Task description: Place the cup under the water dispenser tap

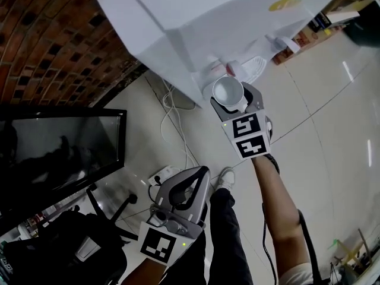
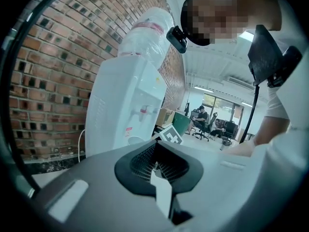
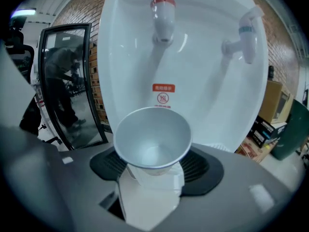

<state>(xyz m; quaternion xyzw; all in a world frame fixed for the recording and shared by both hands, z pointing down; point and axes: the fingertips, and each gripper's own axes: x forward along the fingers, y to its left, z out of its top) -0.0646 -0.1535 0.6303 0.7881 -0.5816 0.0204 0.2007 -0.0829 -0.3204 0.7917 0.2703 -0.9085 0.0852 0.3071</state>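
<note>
White, smooth plastic fills most of what I see: the water dispenser (image 1: 196, 22) stands against a rough red brick wall (image 1: 41, 34) on glossy pale floor tiles (image 1: 332, 100). The cup (image 3: 152, 139) is a white paper cone with a thin rolled rim, upright and empty. The right gripper (image 1: 237, 105) has its jaws closed on the cup's lower wall, white pads on either side, the mouth standing clear above them. The right gripper view alone shows both taps, a red-collared tap (image 3: 163, 13) straight above the cup and well apart from it, and a blue-collared tap (image 3: 244, 37) off to the right. Only the left gripper view shows the clear, ribbed bottle (image 2: 147, 30) on top of the dispenser. From the head view I see the left gripper (image 1: 184, 186) hanging low, away from the dispenser, jaws together on nothing.
</note>
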